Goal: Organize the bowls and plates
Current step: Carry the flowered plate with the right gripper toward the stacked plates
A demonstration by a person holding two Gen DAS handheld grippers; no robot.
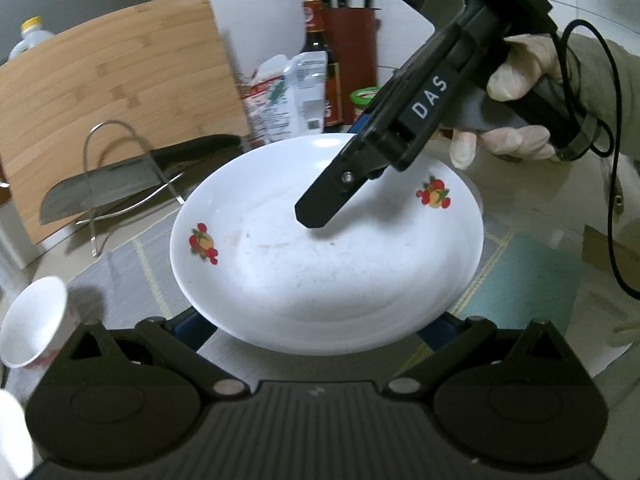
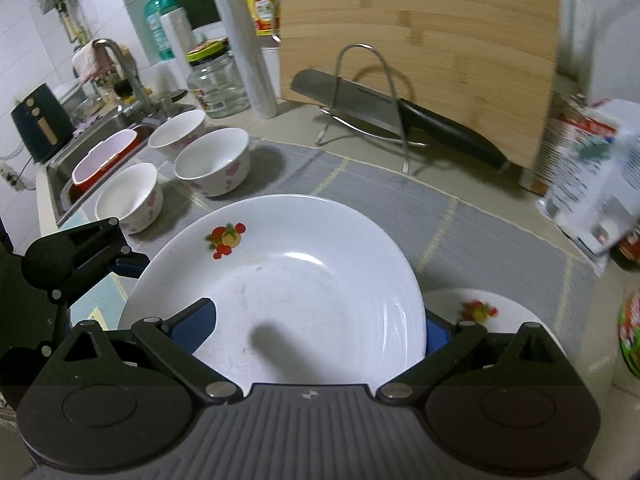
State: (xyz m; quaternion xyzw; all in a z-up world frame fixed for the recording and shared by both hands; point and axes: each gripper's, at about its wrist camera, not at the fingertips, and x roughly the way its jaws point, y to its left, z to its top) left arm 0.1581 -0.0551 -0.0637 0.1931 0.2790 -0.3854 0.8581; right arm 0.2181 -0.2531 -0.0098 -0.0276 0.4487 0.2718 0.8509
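A white deep plate (image 1: 320,272) (image 2: 304,264) with fruit decals is held over the grey mat. My right gripper (image 1: 332,176) (image 2: 320,316) is shut on its rim, one finger lying inside the well and the other under the rim. My left gripper (image 1: 320,320) (image 2: 120,268) stands open at the opposite edge, and the plate hides both its fingertips. A second fruit-decal plate (image 2: 492,312) lies on the counter just right of the held one. Three white bowls (image 2: 212,164) with pink flowers stand near the sink; one bowl (image 1: 32,320) shows at lower left.
A cleaver on a wire rack (image 2: 392,116) (image 1: 120,184) leans before a bamboo cutting board (image 2: 420,40) (image 1: 112,80). Food bags (image 2: 592,176) (image 1: 288,92) and bottles crowd the back. A sink (image 2: 80,148), glass jar (image 2: 216,84) and roll stand left. A gloved hand (image 1: 520,80) holds the right gripper.
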